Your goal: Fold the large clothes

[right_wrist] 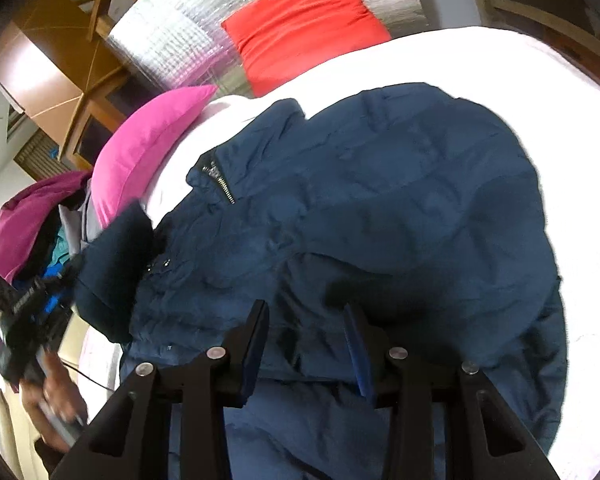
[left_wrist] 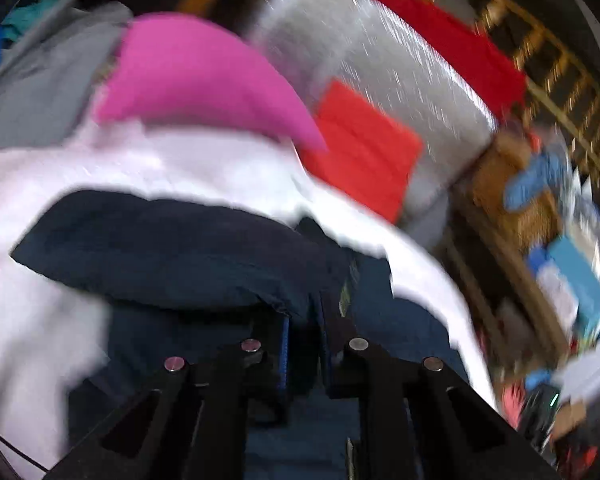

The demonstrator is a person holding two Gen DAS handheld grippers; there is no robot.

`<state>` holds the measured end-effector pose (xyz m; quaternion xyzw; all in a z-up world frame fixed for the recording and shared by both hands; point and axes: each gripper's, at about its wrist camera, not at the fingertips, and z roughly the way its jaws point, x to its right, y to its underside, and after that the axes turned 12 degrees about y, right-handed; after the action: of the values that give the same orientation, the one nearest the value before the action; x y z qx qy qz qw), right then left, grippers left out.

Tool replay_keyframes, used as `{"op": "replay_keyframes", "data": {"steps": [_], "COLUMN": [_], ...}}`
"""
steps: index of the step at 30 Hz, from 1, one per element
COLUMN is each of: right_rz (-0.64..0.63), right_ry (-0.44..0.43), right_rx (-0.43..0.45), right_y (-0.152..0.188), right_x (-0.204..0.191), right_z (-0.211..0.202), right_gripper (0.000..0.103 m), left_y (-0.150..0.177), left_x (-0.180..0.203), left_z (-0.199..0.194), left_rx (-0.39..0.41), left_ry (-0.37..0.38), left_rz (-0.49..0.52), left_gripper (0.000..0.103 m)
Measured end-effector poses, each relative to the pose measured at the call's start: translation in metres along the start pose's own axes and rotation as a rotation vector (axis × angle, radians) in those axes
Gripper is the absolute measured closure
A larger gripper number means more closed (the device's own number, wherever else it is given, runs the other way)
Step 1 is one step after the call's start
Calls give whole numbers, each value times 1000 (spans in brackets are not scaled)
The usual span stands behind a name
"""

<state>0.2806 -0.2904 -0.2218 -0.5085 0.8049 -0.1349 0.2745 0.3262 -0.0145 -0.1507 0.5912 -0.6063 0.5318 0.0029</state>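
A navy puffer jacket lies spread on a white bed sheet, zipper and collar toward the left. My right gripper hovers just above the jacket's lower part, jaws open and empty. My left gripper is shut on a fold of the jacket and lifts its sleeve or edge; the left wrist view is motion-blurred. In the right wrist view the left gripper shows at the left edge, holding the dark sleeve end.
A pink pillow and a red pillow lie at the head of the bed against a silver quilted panel. A pile of clothes sits at the left. Wooden furniture and clutter stand beyond the bed.
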Motion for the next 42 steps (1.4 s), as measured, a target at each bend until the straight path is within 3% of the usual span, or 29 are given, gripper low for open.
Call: {"op": "replay_keyframes", "data": {"steps": [4,7,8,9,11,13,17,21,25,30,33,35,42], "right_rz": [21,31,33,38,44,45,46,33,10,4,-5,-11,11], "right_ry": [5,23,28,24,14,5,-23,-36,-31,-29,-27,-24,-21], "right_rx": [8,24,26,26,24,23,21,14,1,-8,-11,-10,-7], "right_y": [-1,-2,-3,-4,-5,-6,-4,1,3,2,3,2,-1], "right_x": [12,19,21,23,25,26,22,13,4,-3,-5,-6,-1], "right_z": [-8,-13,-14,-15,-16,-18,-22,-20,-13,-4,-1,0,3], "right_gripper": [60,60,60,60,60,60,59,59,59,59,59,59,59], "left_y": [41,43,40,37,33,30,20,10,1,-8,-10,-5,-3], "left_x": [0,-10,-12,-13,-17,-19,-46,-105,-137,-142,-151,-157,-157], "left_z": [46,45,41,35,15,-17,-67,-83,-69,-42,-25,-32,-25], "left_rx": [-104,-114,-121,-128,-126,-78,15,124,144,132,118,115,120], "left_ry": [-102,-73,-51,-27,15,-5,39,23,60,78,82,91,66], "left_rz": [-18,-82,-109,-131,-174,-196,-289,-467,-575,-574,-626,-645,-619], "left_gripper": [90,81,70,52,32,26,24,24,24,24,25,26,61]}}
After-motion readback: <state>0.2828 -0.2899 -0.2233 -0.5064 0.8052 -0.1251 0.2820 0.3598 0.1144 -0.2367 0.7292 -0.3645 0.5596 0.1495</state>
